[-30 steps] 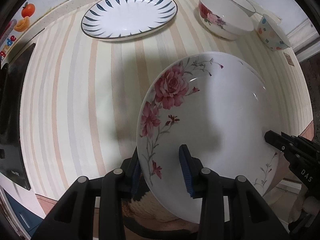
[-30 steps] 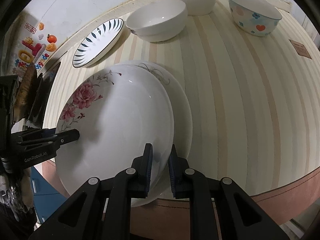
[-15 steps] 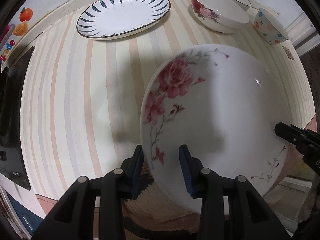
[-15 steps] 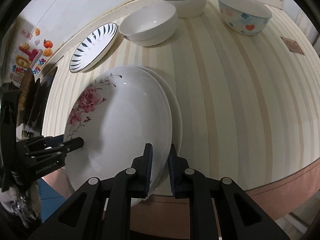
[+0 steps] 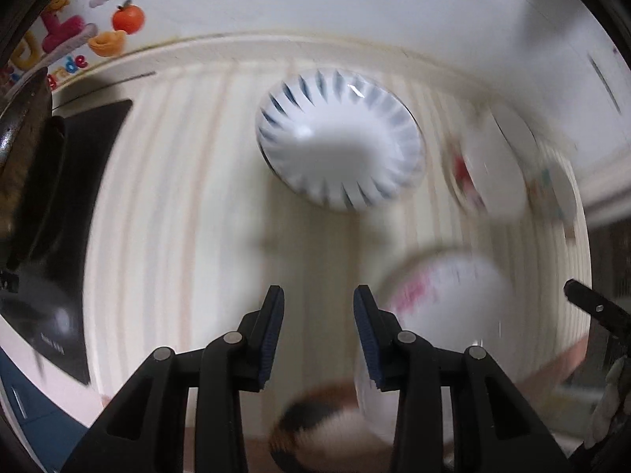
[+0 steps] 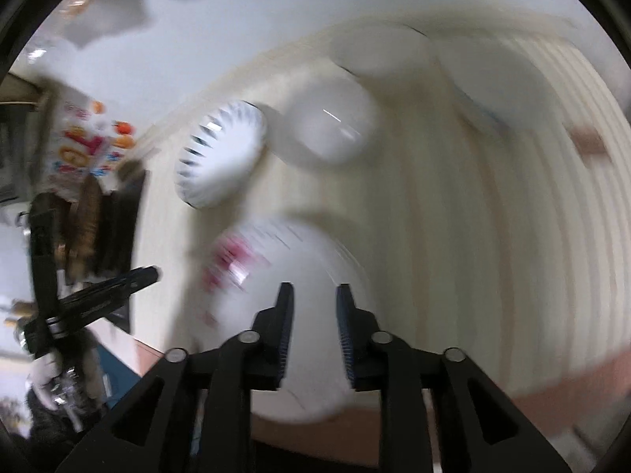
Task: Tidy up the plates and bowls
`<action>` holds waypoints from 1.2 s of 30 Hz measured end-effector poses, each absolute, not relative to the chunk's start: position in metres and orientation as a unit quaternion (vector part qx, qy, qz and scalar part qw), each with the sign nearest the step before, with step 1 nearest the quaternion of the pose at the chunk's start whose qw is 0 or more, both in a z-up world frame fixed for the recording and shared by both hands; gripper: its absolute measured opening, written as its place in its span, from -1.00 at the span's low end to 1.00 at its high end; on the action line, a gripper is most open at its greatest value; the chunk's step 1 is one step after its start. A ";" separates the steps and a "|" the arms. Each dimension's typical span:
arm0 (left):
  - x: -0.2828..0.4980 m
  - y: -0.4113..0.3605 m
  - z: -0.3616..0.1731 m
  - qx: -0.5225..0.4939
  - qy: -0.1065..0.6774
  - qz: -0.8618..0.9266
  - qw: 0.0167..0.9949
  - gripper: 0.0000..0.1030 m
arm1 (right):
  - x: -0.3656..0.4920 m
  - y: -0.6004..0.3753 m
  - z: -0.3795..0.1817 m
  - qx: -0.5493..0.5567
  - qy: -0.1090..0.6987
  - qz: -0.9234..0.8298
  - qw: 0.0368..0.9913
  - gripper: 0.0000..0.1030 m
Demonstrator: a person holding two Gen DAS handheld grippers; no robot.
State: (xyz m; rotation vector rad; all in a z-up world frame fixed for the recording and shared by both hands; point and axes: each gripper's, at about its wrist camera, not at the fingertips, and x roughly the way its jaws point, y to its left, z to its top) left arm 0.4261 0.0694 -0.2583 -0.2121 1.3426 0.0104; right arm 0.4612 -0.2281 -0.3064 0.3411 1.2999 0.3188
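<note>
Both views are motion-blurred. The rose-patterned plate [image 5: 445, 307] lies at the near edge of the striped table, right of my left gripper [image 5: 318, 315], which is open and empty. In the right wrist view the same plate [image 6: 276, 299] lies under my right gripper [image 6: 313, 315], which is open and above its near rim. A blue-petal plate [image 5: 341, 144] lies ahead of the left gripper; it also shows in the right wrist view [image 6: 221, 157]. A rose bowl [image 5: 489, 177] and a dotted bowl [image 5: 552, 189] stand at the right.
A black panel [image 5: 59, 205] lies at the table's left edge under a wall with stickers [image 5: 102, 35]. A white bowl [image 6: 327, 126] and further blurred bowls [image 6: 378, 51] stand at the back. The striped table [image 6: 493, 236] stretches to the right.
Both grippers have let go of the rose plate and opened. They have pulled up and back, and the plate now rests on the table. The left gripper has swung left, facing the blue-petal plate.
</note>
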 end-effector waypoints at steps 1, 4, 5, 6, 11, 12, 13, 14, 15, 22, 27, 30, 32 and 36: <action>0.444 0.079 -0.261 -0.105 0.621 0.016 0.777 -0.33 | 0.486 -0.215 -0.299 0.155 0.591 0.163 0.774 -0.31; 0.486 0.103 -0.280 -0.133 0.633 0.035 0.761 -0.33 | 0.548 -0.178 -0.296 0.129 0.586 0.194 0.776 -0.23; 0.494 0.109 -0.286 -0.142 0.638 0.039 0.755 -0.33 | 0.572 -0.166 -0.300 0.116 0.590 0.198 0.774 -0.23; 0.506 0.116 -0.296 -0.155 0.644 0.046 0.748 -0.33 | 0.593 -0.155 -0.306 0.109 0.597 0.203 0.768 -0.23; 0.543 0.129 -0.330 -0.181 0.663 0.054 0.725 -0.34 | 0.679 -0.107 -0.355 0.070 0.642 0.205 0.735 -0.23; 0.549 0.129 -0.337 -0.185 0.668 0.054 0.719 -0.34 | 0.689 -0.100 -0.364 0.058 0.647 0.206 0.732 -0.23; 0.552 0.128 -0.342 -0.185 0.671 0.054 0.716 -0.34 | 0.698 -0.093 -0.374 0.044 0.656 0.203 0.726 -0.23; 0.555 0.126 -0.346 -0.183 0.674 0.052 0.714 -0.34 | 0.703 -0.089 -0.382 0.036 0.663 0.201 0.721 -0.24; 0.557 0.125 -0.350 -0.182 0.676 0.049 0.713 -0.35 | 0.707 -0.086 -0.389 0.029 0.668 0.202 0.715 -0.29; 0.554 0.121 -0.343 -0.164 0.657 0.063 0.733 -0.61 | 0.714 -0.071 -0.414 -0.018 0.670 0.206 0.713 -0.77; 0.541 0.113 -0.317 -0.149 0.645 0.061 0.747 -0.61 | 0.703 -0.080 -0.398 -0.007 0.657 0.208 0.725 -0.78; 0.531 0.107 -0.293 -0.141 0.634 0.051 0.759 -0.61 | 0.689 -0.090 -0.378 0.005 0.647 0.211 0.732 -0.77; 0.526 0.108 -0.278 -0.142 0.627 0.039 0.765 -0.61 | 0.677 -0.100 -0.362 0.015 0.641 0.212 0.738 -0.78; 0.504 0.094 -0.247 -0.128 0.614 0.014 0.778 -0.61 | 0.645 -0.118 -0.329 0.022 0.626 0.207 0.752 -0.78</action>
